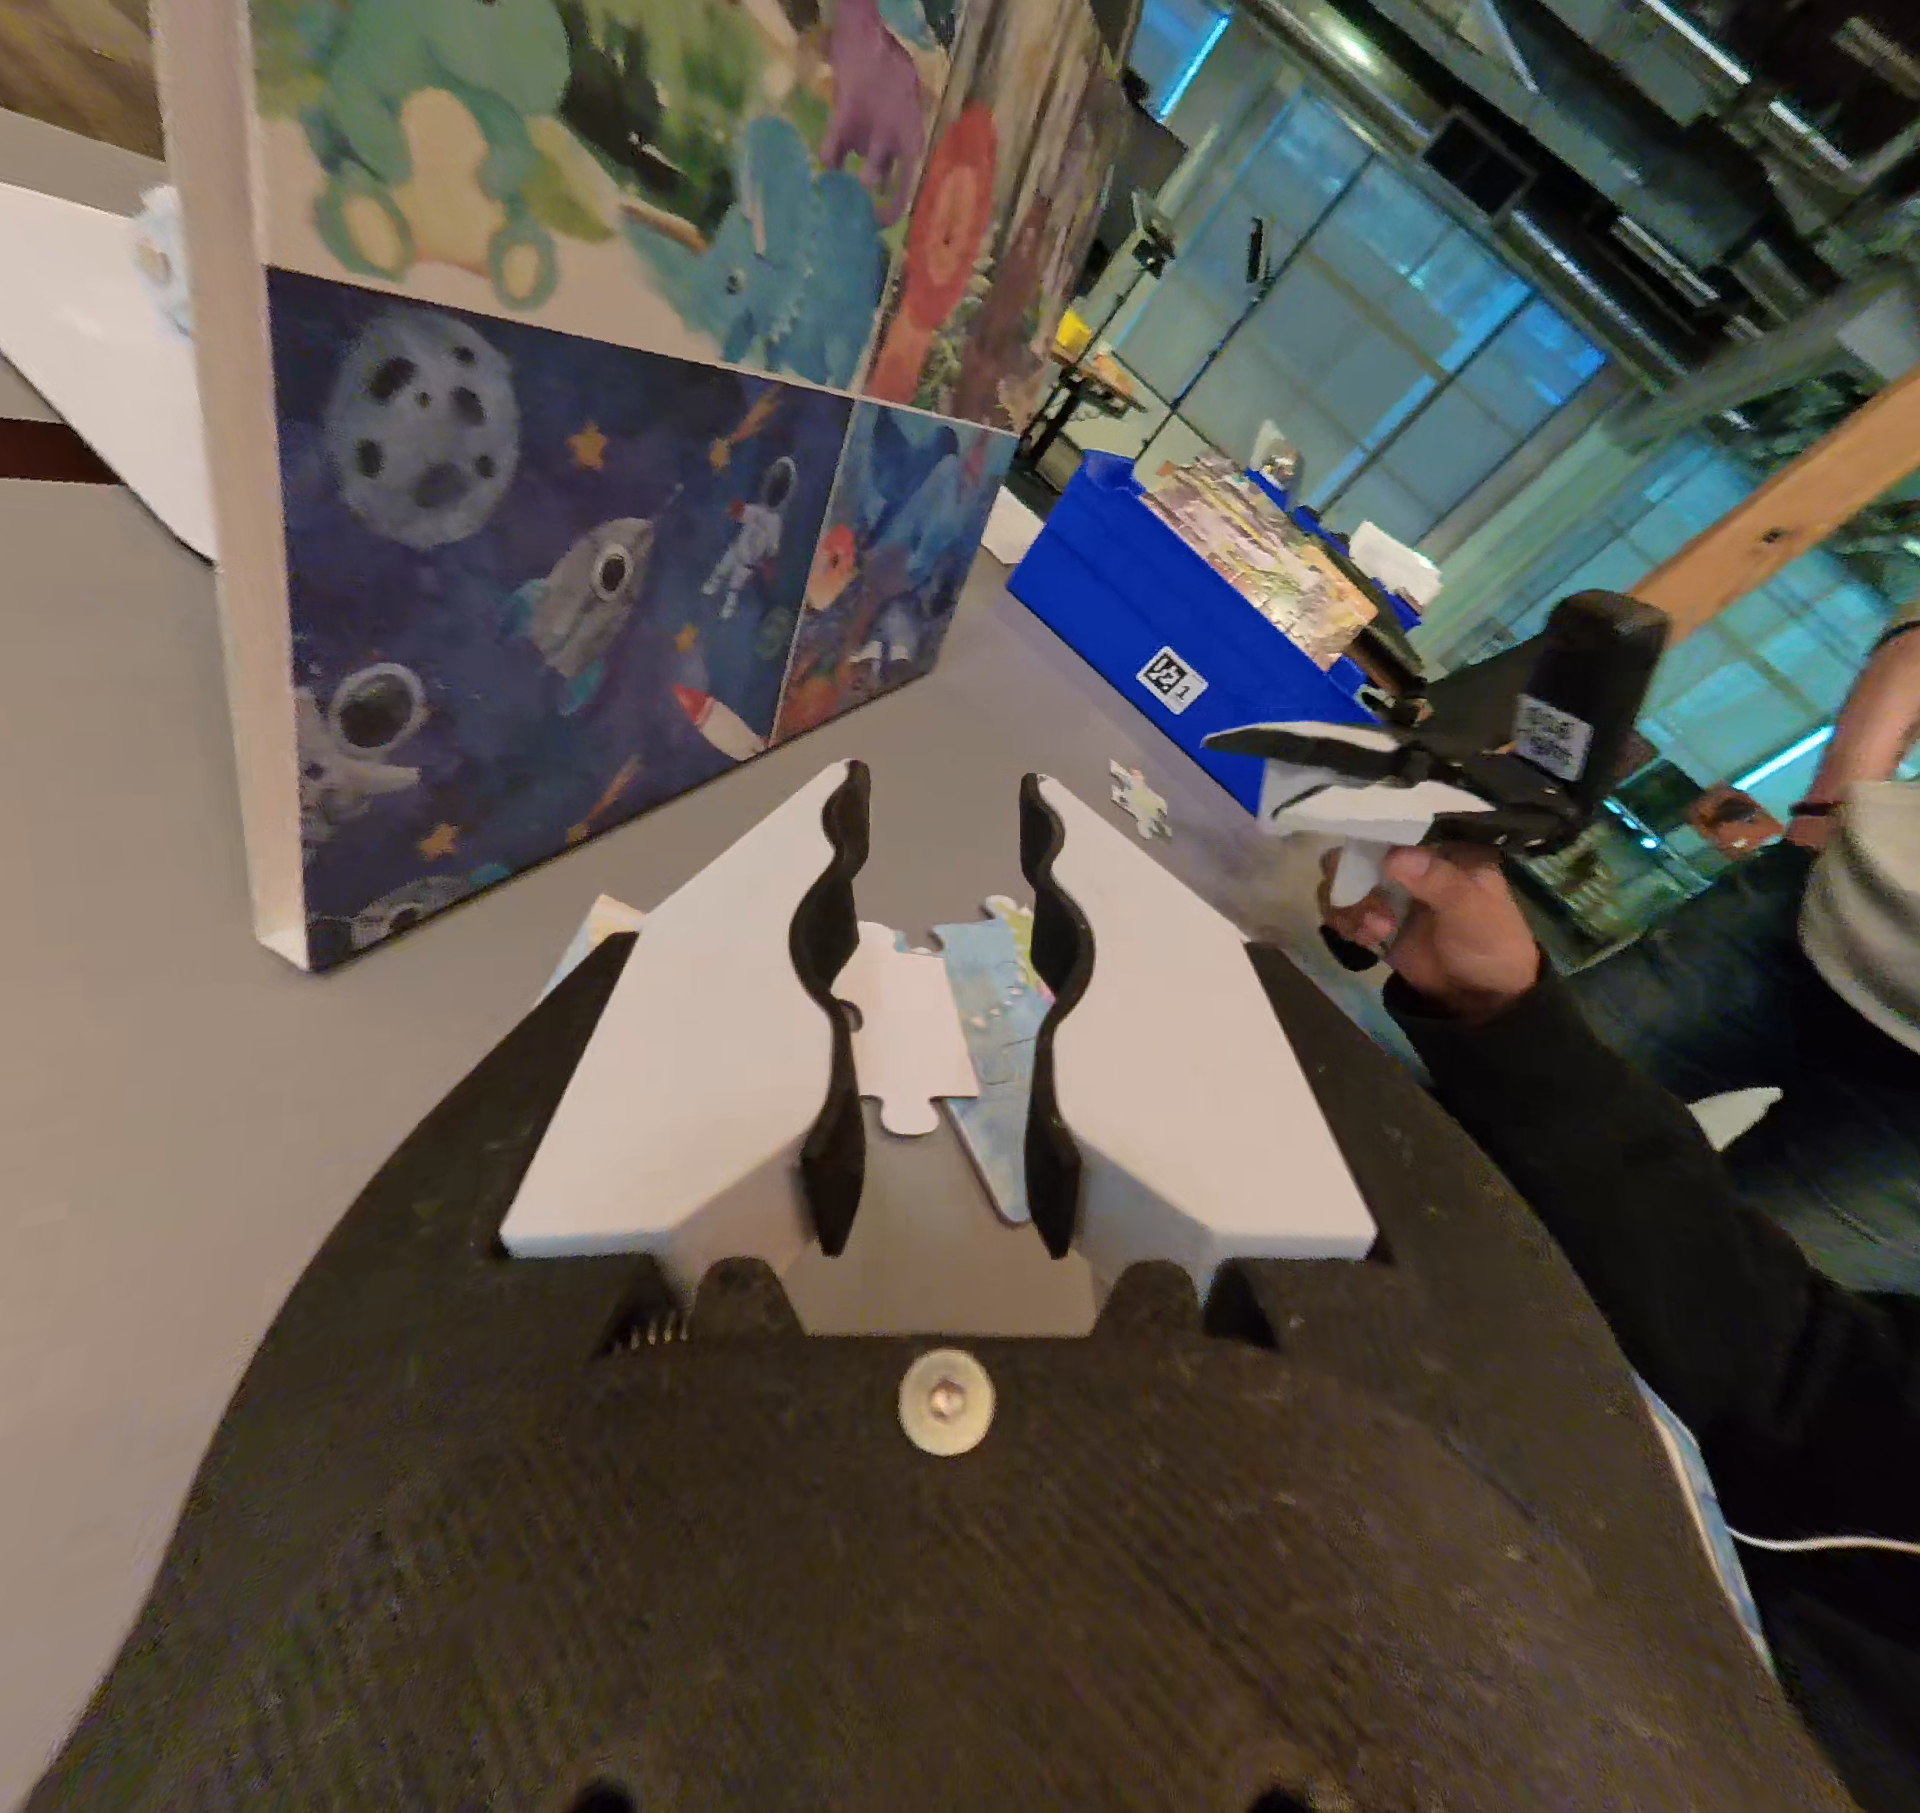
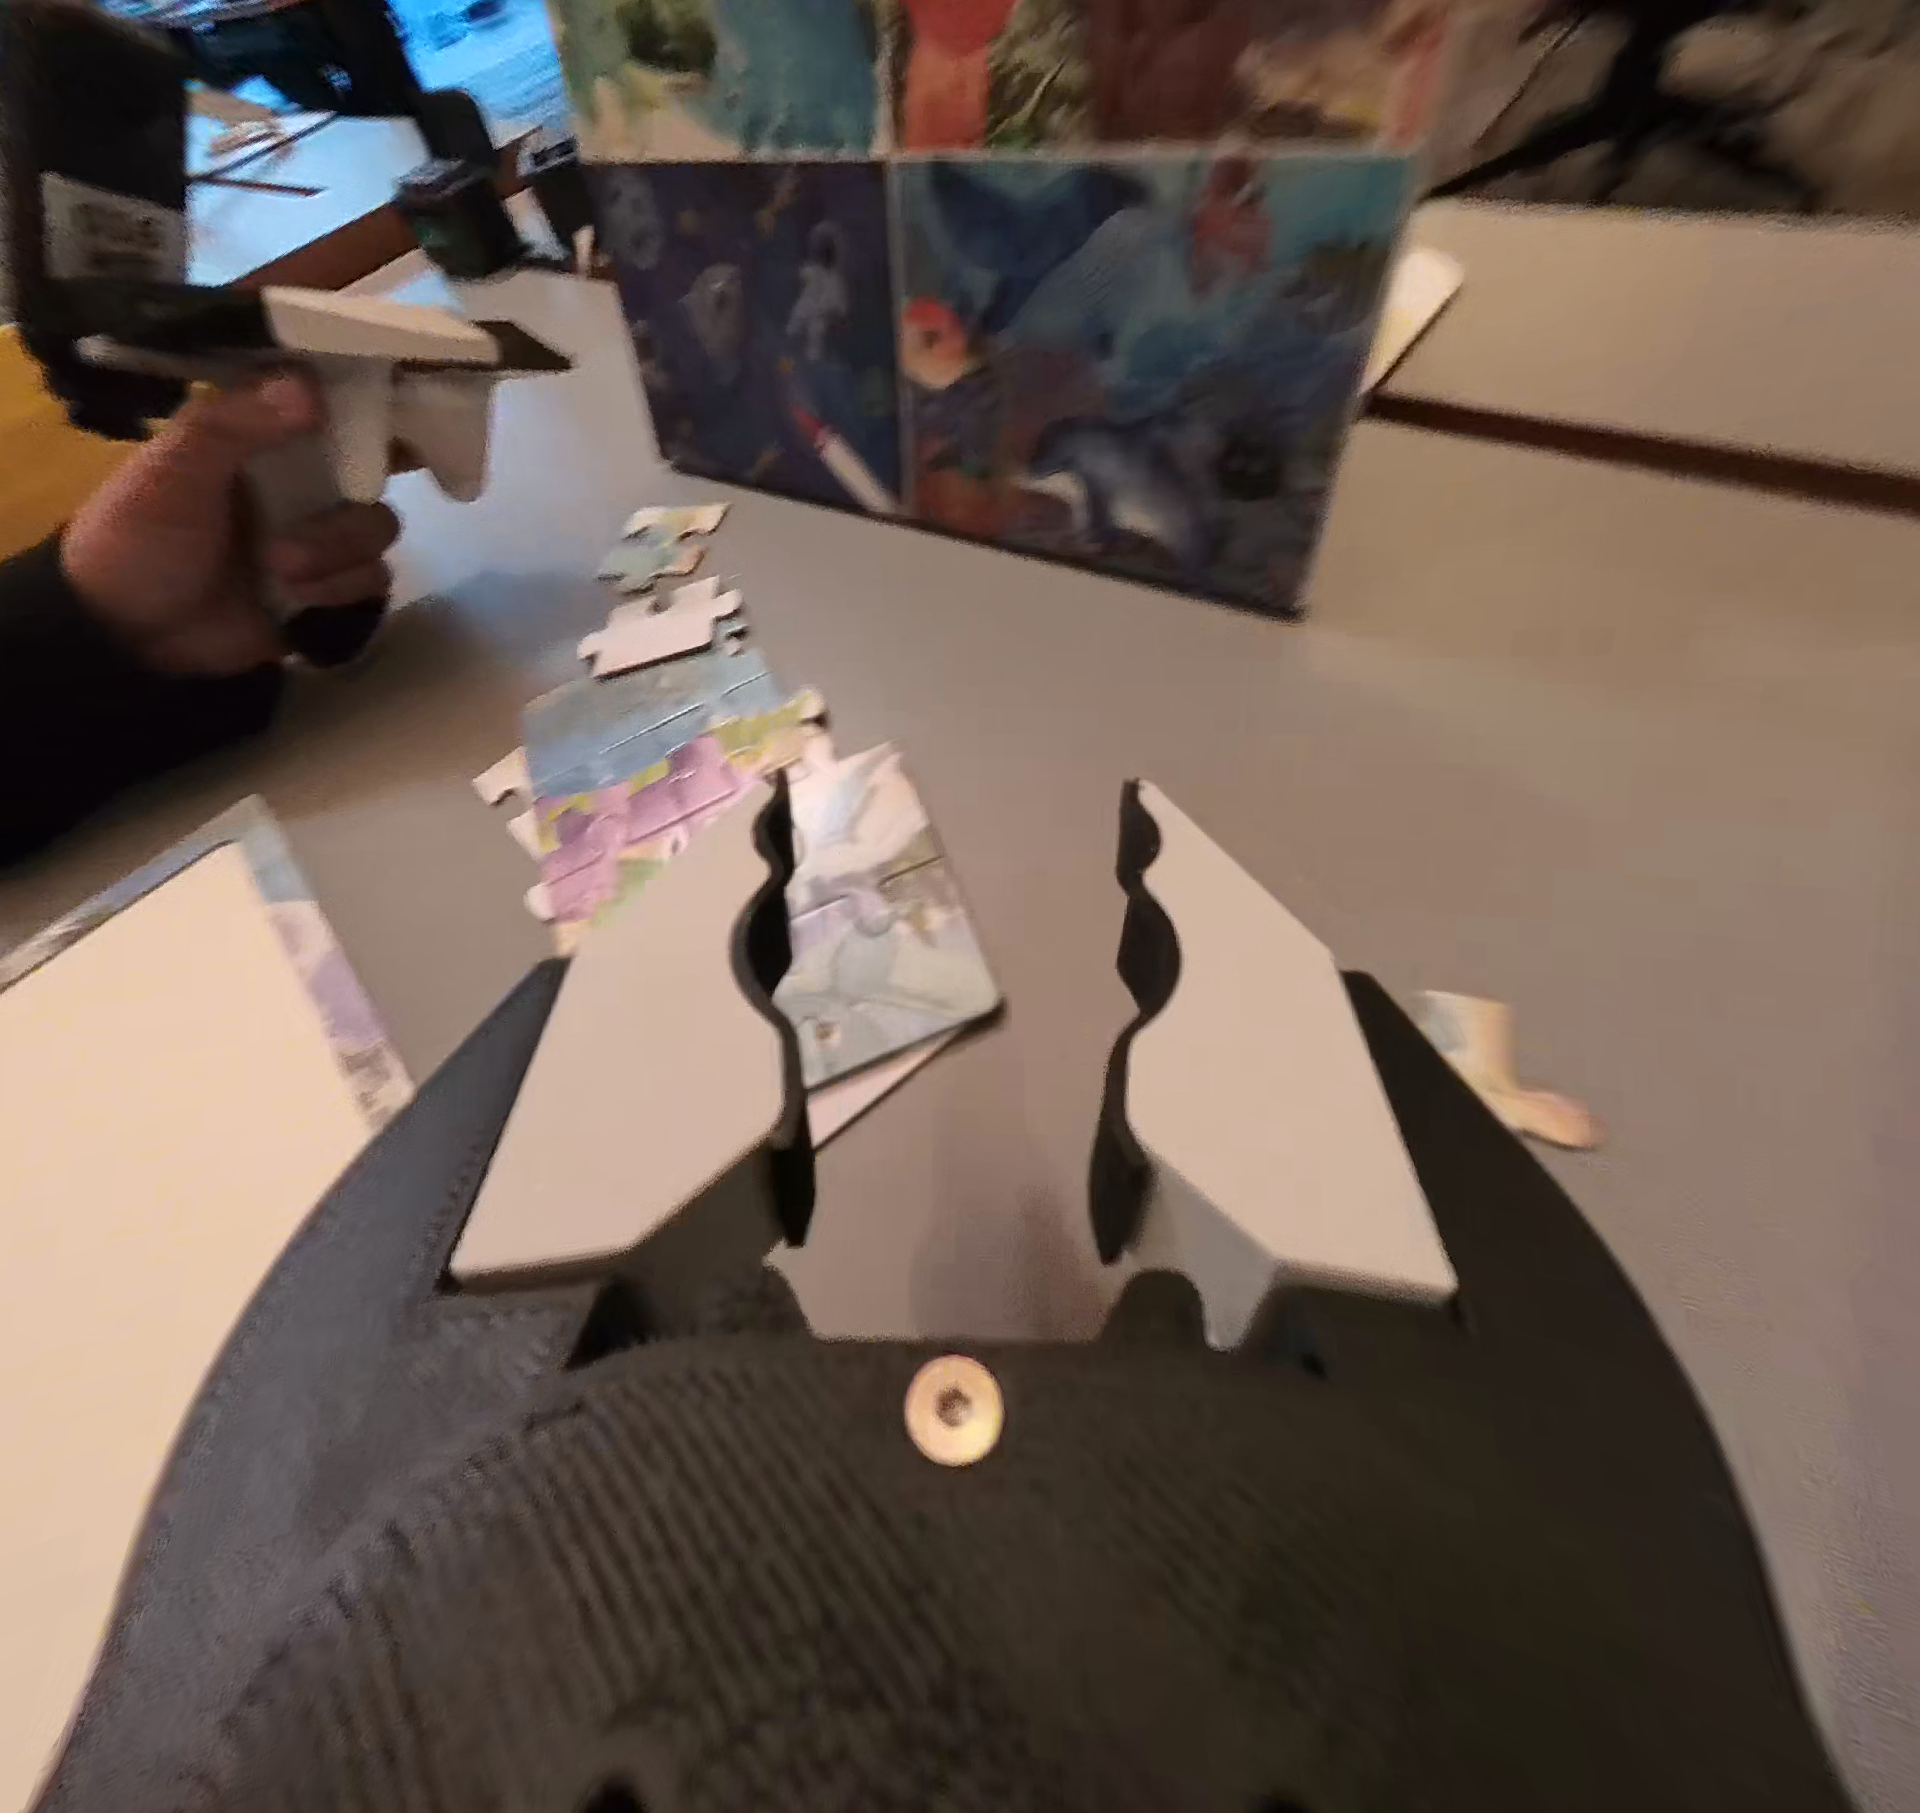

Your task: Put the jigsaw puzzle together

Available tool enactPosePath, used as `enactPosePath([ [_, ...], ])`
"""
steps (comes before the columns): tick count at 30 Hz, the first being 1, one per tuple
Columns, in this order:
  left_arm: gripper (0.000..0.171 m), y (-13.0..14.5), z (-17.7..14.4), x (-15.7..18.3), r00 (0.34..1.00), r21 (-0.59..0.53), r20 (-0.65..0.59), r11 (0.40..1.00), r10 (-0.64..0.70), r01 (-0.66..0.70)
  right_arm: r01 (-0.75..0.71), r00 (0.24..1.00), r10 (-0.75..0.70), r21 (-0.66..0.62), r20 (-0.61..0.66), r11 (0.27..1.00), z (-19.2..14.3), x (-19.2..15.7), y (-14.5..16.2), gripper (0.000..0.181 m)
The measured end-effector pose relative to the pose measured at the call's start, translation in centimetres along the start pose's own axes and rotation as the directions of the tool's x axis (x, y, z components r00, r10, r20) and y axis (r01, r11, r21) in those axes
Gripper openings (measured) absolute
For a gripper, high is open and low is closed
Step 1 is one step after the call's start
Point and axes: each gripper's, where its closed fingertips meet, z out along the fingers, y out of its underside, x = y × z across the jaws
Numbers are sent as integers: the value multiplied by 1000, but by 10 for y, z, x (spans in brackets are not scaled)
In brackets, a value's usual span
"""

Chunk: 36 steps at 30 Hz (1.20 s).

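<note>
My left gripper (image 1: 943,781) is open and empty, hovering over the grey table (image 1: 156,1088). Below its gap lie a white face-down puzzle piece (image 1: 904,1036) and a pastel blue piece (image 1: 992,1020), touching. My right gripper (image 2: 956,797) is open and empty above a joined pale blue puzzle section (image 2: 883,942) that lies partly under its left finger. Beyond it lie a joined blue and purple section (image 2: 655,755), the white face-down piece (image 2: 665,631) and a small pale piece (image 2: 665,537). Each gripper also shows in the other's view, hand-held: the right (image 1: 1226,740), the left (image 2: 540,355).
The illustrated puzzle box (image 1: 582,568) stands upright on the table behind the pieces; it also shows in the right wrist view (image 2: 997,361). A blue bin (image 1: 1143,610) holds stacked puzzles at the far right. A loose piece (image 2: 1496,1067) lies right of my right gripper. A white board (image 2: 156,1088) lies at the left. My right fingertips sit around 25 cm from my left ones. The joined pale blue puzzle section (image 2: 883,942) lies around 7 cm away from my right fingertips.
</note>
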Motion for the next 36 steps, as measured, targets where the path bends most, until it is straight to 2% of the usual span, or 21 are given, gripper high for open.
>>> enactPosePath([
  [3, 26, 4, 3, 5, 1000, -6, -30, 1000, -2, 2, -11, 997, 18, -98, 74, 995, 16, -12, 21, 75],
  [11, 25, 10, 7, 14, 997, -27, -43, 997, 67, -69, 186, 983, -181, -304, 44, 935, 35, -21, 57, 88],
  [21, 24, 15, 10, 22, 987, -38, -81, 989, 137, -140, 180, 984, -169, -322, 62, 929, 37, -23, 60, 86],
  [24, 24, 17, 11, 23, 986, -51, -85, 988, 142, -147, 176, 984, -165, -320, 61, 931, 36, -23, 60, 80],
  [28, 24, 18, 12, 23, 985, -54, -83, 986, 153, -158, 155, 988, -146, -316, 53, 936, 35, -21, 59, 65],
  [31, 24, 19, 12, 23, 984, -57, -84, 985, 155, -160, 125, 992, -116, -313, 47, 941, 33, -18, 58, 47],
  [36, 24, 19, 12, 23, 985, -58, -85, 986, 149, -154, 92, 996, -88, -304, 26, 948, 31, -13, 57, 31],
])
